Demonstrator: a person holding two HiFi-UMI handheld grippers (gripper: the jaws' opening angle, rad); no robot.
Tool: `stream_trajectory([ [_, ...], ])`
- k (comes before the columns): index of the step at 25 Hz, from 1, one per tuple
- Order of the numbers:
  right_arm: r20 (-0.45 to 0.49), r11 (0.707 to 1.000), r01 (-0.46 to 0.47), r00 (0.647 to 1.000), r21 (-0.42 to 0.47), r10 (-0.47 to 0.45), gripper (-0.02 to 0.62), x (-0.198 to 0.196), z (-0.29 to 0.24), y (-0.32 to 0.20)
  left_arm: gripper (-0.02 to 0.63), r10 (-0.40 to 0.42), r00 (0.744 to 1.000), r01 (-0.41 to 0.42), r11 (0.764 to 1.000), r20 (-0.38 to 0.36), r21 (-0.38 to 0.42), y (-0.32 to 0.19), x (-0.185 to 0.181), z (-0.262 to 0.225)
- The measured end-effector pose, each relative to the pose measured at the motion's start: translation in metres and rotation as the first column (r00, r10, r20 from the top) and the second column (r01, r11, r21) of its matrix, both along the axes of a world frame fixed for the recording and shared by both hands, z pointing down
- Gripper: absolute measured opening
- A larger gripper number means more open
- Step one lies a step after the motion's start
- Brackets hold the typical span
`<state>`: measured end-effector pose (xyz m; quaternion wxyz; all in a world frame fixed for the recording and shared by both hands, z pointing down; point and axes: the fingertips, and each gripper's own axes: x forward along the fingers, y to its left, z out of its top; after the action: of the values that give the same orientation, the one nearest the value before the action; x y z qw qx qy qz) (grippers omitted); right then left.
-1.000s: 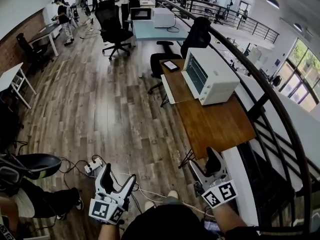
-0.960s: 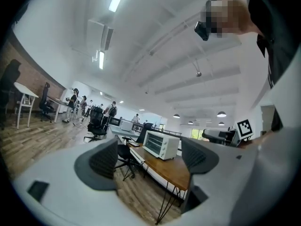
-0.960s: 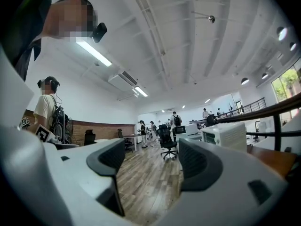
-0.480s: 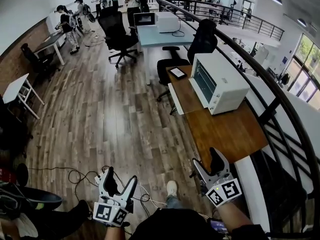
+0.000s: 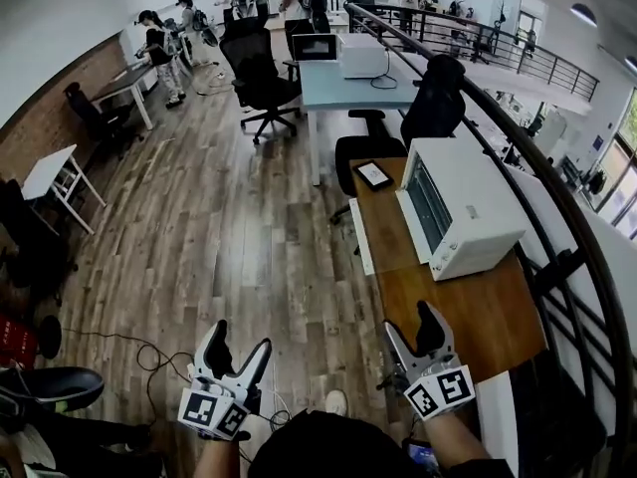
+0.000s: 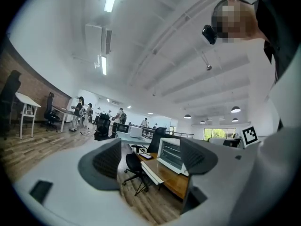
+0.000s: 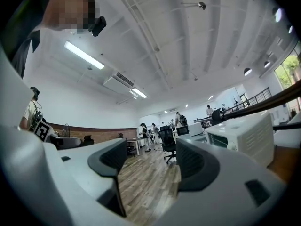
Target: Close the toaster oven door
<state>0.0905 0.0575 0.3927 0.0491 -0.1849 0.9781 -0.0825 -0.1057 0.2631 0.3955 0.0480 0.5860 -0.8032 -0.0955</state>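
**Facing the toaster oven from down the bench, door job not yet begun**

The toaster oven (image 5: 468,222) sits right of centre in the head view, on the far half of a wooden bench (image 5: 468,312). Its windowed front (image 5: 428,207) is turned toward the frame's left. Rack lines show in that front, but from this far off I can't tell whether the door is down or up. A white flat panel (image 5: 360,237) lies along the bench's left edge, apart from the oven, and I can't say what it is. Going by the task, I'd say the closing is all still to do, because neither gripper is anywhere near that front.

The right gripper (image 5: 410,325) hovers low in frame at the bench's near left corner. Its jaws are apart, have just narrowed a touch, and have nothing between them. The left gripper (image 5: 237,345) is lower left of centre, over the floor (image 5: 229,237), with its jaws also apart and empty.

As for room, the floor left of the bench is wide open, and that looks the natural way round to the front.

Things to watch:
- A black office chair (image 5: 363,152) is tucked at the bench's far left edge, just past the oven's front.
- A tablet (image 5: 374,174) lies on that far corner.
- A dark railing (image 5: 557,227) curves down the right side, so there is no passage there.
- Cables (image 5: 149,352) trail across the floor at lower left.
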Motion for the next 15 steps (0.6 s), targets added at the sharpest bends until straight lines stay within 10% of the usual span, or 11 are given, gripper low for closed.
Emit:
stream_trajectory([
  [15, 0.040, 0.997, -0.050, 0.998, -0.063, 0.052, 0.318, -0.003, 0.009, -0.081, 0.396, 0.027, 0.999, -0.025, 0.998, 0.032, -0.060, -0.106, -0.016, -0.005],
])
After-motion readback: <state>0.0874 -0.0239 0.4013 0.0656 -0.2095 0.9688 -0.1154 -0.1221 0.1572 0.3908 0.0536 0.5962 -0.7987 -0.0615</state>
